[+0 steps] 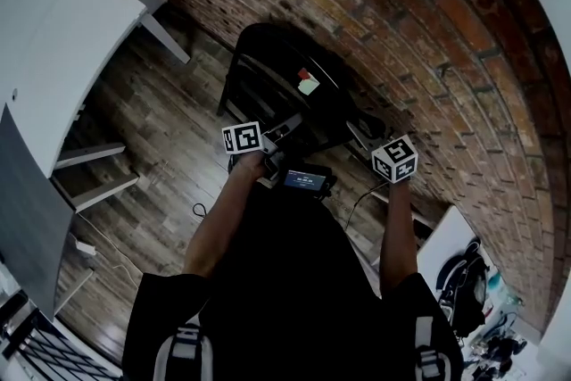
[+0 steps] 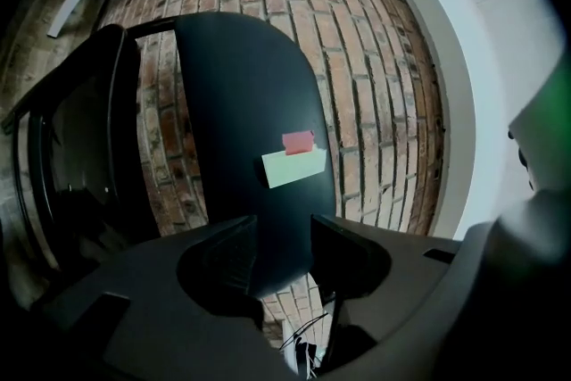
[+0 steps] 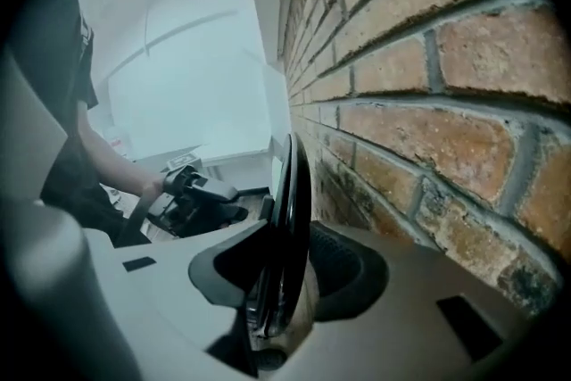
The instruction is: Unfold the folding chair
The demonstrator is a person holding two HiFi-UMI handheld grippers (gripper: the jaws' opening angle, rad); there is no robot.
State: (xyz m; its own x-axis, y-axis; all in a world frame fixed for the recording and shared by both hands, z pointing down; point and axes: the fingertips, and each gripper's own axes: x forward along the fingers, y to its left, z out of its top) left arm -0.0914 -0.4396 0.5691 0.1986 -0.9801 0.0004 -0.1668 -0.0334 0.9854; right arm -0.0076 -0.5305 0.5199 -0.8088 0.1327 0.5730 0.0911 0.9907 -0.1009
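Step in hand: getting both grips set, nothing opened yet. The folding chair (image 1: 277, 67) stands folded flat with the brick wall (image 1: 401, 31) right behind it and the wood floor (image 1: 169, 129) under it. Left tool (image 2: 284, 250) is at the chair's near left edge, pointing level. Its jaws are clenched on the lower end of the chair's dark panel, which fills the gap pad to pad. Right tool (image 3: 294, 272) is on the chair's right side, tucked between chair and wall, straddling the rim seen edge-on. The left pad looks to be on the rim and there's a sliver of gap at the right pad, so I read it as released, rim between the jaws but not gripped. Next move, my judgement: close the right tool on the rim, then hold one part steady and swing the other away from the wall so the seat drops. The wall sits tight beside the right tool, so the chair probably has to come off it first. Labels: a green slip (image 2: 294, 167) with a red slip (image 2: 299, 142) just above it, stuck mid-panel, no print legible on either. Marker cubes on the tools carry black-and-white square codes, no letters. A small lit screen (image 1: 304, 181) sits just on the near side of the chair between the tools, text too small to read.
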